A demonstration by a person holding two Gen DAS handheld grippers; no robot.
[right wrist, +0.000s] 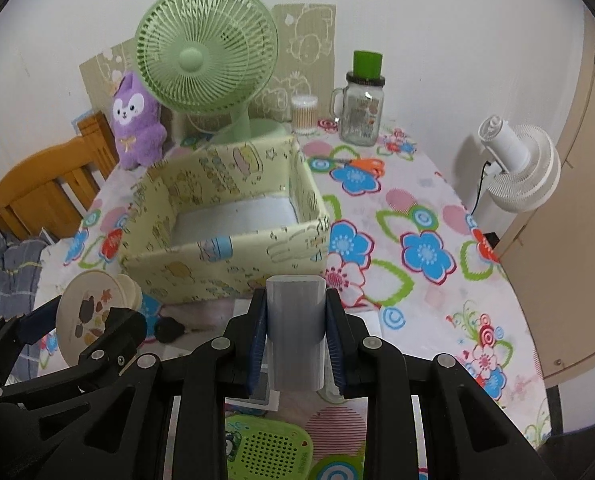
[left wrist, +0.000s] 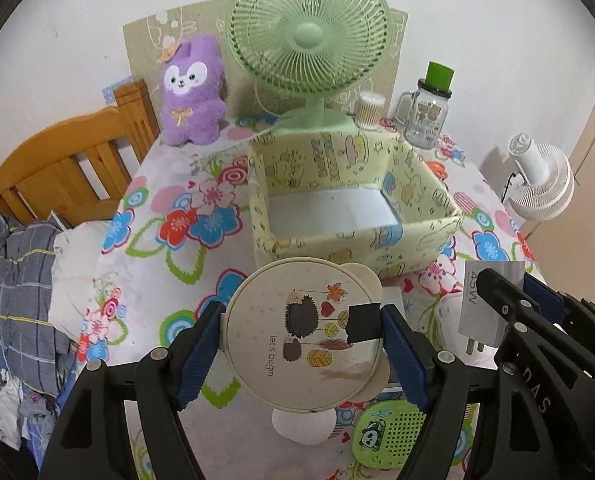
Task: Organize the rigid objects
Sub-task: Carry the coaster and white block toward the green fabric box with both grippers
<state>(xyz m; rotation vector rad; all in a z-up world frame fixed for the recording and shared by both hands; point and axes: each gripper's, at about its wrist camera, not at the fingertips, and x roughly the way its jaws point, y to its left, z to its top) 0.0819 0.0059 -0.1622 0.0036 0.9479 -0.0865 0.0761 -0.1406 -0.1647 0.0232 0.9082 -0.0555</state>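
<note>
We are holding a round hedgehog mirror (left wrist: 303, 334) by its edges in the left claw (left wrist: 303, 344), its blue pads pressing the rim on either side, above the near edge of the surface (right wrist: 429, 216); the right claw (right wrist: 296, 340) is clamped nearly shut on a grey charger (right wrist: 295, 332), also lifted over the near edge. The yellow box (left wrist: 349, 240) is sitting empty near the middle of the surface, just beyond both claws. We are judging that the mirror could slip or swing, since we are gripping a thin, smooth disc at only two points, and its white foot (left wrist: 303, 426) could catch the box's soft front wall. The two claws are working close together, so they could knock each other over the box. The charger's lower end is being hidden by the pads in the right view, and a dark object (right wrist: 169, 330) beneath the mirror is too unclear to name. A green panda gadget (right wrist: 265, 450) is being cut off by the claw frames.
</note>
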